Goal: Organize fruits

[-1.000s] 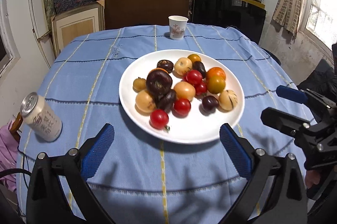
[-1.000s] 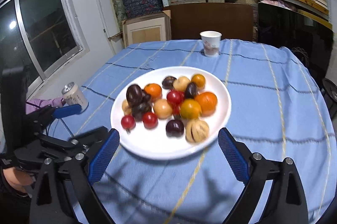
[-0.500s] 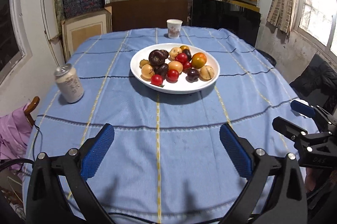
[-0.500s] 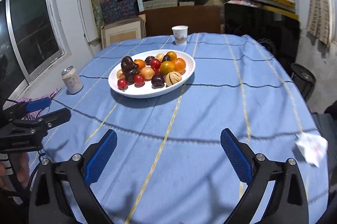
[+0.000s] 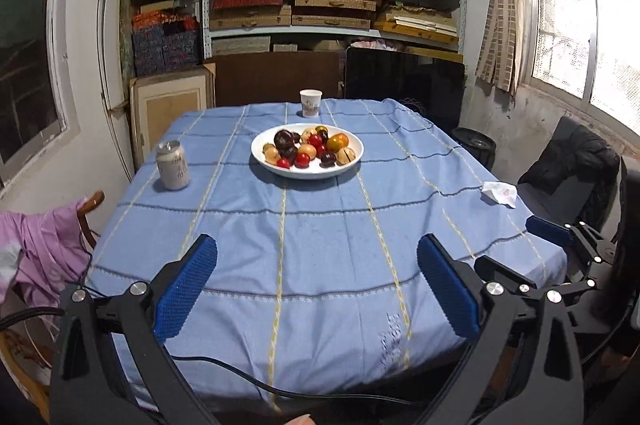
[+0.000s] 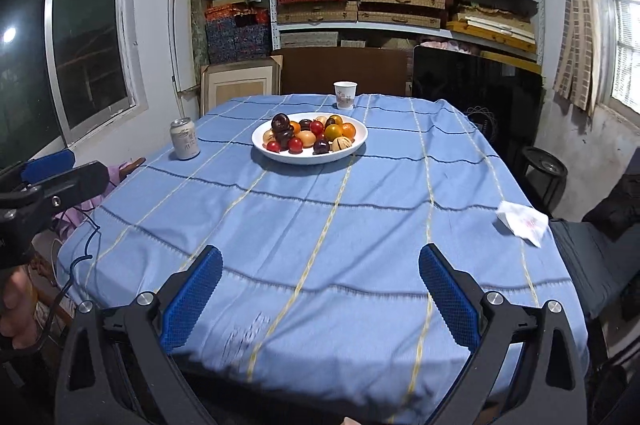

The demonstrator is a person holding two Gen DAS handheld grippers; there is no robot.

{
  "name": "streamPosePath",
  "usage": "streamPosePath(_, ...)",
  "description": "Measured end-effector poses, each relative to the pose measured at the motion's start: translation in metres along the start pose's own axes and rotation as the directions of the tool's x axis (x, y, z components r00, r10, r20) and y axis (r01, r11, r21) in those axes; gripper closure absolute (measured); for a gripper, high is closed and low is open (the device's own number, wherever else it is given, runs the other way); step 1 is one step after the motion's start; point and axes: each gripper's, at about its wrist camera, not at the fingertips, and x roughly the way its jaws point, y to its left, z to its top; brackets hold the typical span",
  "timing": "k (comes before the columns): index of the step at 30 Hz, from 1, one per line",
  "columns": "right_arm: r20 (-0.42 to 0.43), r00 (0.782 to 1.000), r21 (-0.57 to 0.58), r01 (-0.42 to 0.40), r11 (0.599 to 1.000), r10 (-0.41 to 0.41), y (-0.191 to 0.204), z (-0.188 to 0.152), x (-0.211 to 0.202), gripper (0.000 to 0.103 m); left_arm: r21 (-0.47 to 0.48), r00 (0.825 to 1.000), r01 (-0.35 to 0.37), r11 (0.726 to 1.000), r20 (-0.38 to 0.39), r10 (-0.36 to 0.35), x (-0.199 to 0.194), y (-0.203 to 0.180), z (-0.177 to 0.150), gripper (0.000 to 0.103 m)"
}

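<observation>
Both tongs, the left gripper (image 5: 316, 285) and right gripper (image 6: 320, 291), are hanging released and empty, well short of the white plate (image 5: 344, 167) where the fruits (image 5: 308, 147) are sitting piled; they are looking small, round, smooth, likely bruisable, best pinched across the middle; can (image 5: 173, 165) and paper cup (image 5: 311, 102) beside the plate are showing print too small to read

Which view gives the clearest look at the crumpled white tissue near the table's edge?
The right wrist view: the tissue appears larger there, with its folds and faint pink print visible, lying at the tablecloth's right edge. In the left wrist view the tissue is smaller and less detailed, though unobstructed, near the same edge.
</observation>
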Motion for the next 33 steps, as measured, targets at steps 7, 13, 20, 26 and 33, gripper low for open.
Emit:
streamPosePath(7,0.002,1.0,0.009,0.027,1.0,-0.027,0.001,-0.004,-0.008,0.004,0.008,0.995,-0.098,0.995,0.014,0.098,-0.011,-0.007,-0.017,0.005)
streamPosePath(13,0.016,0.999,0.004,0.035,0.999,-0.035,0.003,-0.005,-0.013,0.004,-0.015,0.994,-0.107,0.994,0.016,0.107,-0.012,-0.001,-0.017,0.005)
streamPosePath(20,0.009,1.0,0.01,0.029,1.0,-0.029,0.003,-0.005,-0.012,0.004,-0.011,0.994,-0.106,0.994,-0.008,0.106,-0.005,0.001,-0.016,0.005)
streamPosePath(26,0.009,1.0,0.009,0.03,1.0,-0.03,0.003,-0.005,-0.011,0.004,-0.007,0.994,-0.107,0.994,-0.011,0.107,-0.003,-0.002,-0.016,0.005)
streamPosePath(33,0.004,1.0,0.008,0.029,1.0,-0.029,0.004,-0.005,-0.01,0.004,-0.02,0.993,-0.115,0.993,-0.031,0.114,0.005,-0.001,-0.018,0.005)
